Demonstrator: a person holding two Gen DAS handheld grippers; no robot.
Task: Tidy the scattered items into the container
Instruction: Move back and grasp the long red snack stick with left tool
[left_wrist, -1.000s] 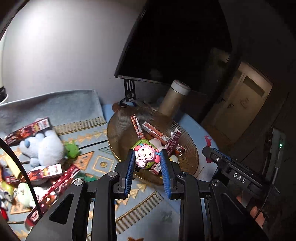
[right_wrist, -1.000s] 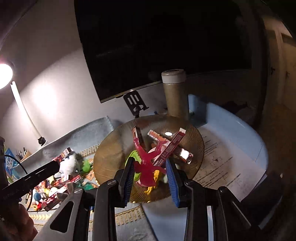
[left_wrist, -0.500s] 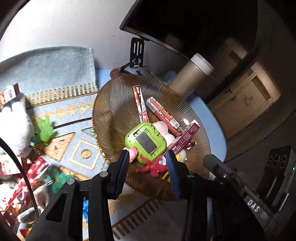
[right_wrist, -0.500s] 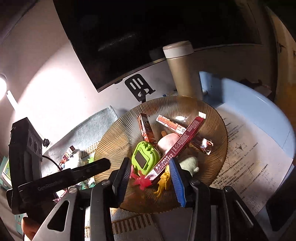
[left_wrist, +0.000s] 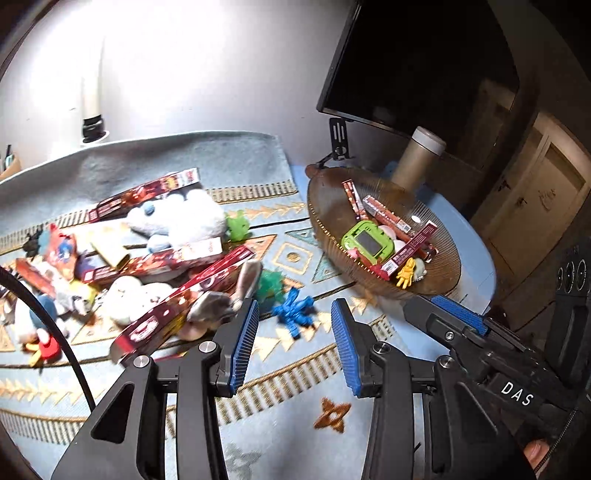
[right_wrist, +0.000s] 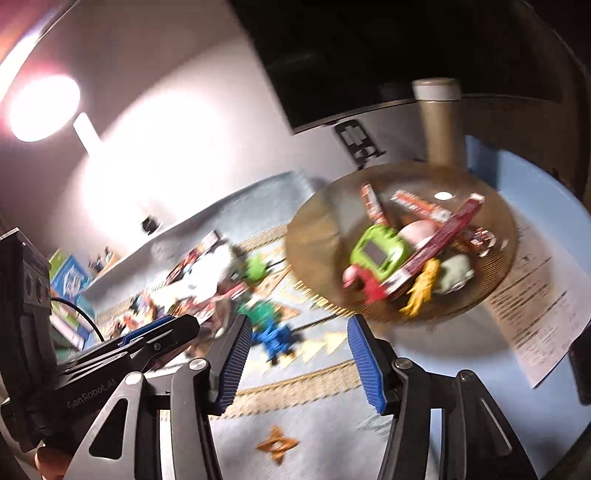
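Observation:
An amber glass bowl (left_wrist: 321, 206) stands at the right of the mat and holds a green toy console (left_wrist: 364, 242), red boxes, a red figure (right_wrist: 369, 286) and a yellow figure (left_wrist: 406, 273). Left of it lies a scattered pile: a white plush (left_wrist: 181, 218), red boxes (left_wrist: 170, 254), a green spiky toy (left_wrist: 271, 284) and a blue spiky toy (left_wrist: 295, 312). My left gripper (left_wrist: 293, 345) hangs open and empty over the mat, just short of the blue toy. My right gripper (right_wrist: 301, 363) is beside it, jaws opening, nothing between them, bowl (right_wrist: 306, 236) ahead to the right.
A tan flask (left_wrist: 417, 158) stands behind the bowl under a dark monitor (left_wrist: 406, 66). A printed sheet (right_wrist: 535, 314) lies right of the bowl. The patterned blue mat (left_wrist: 295, 424) spreads under both grippers. A bright lamp (right_wrist: 40, 107) glares at the back left.
The left gripper let go of the green toy and the right of the red figure; both now lie in the bowl. Both grippers drew back over the mat with wider jaws.

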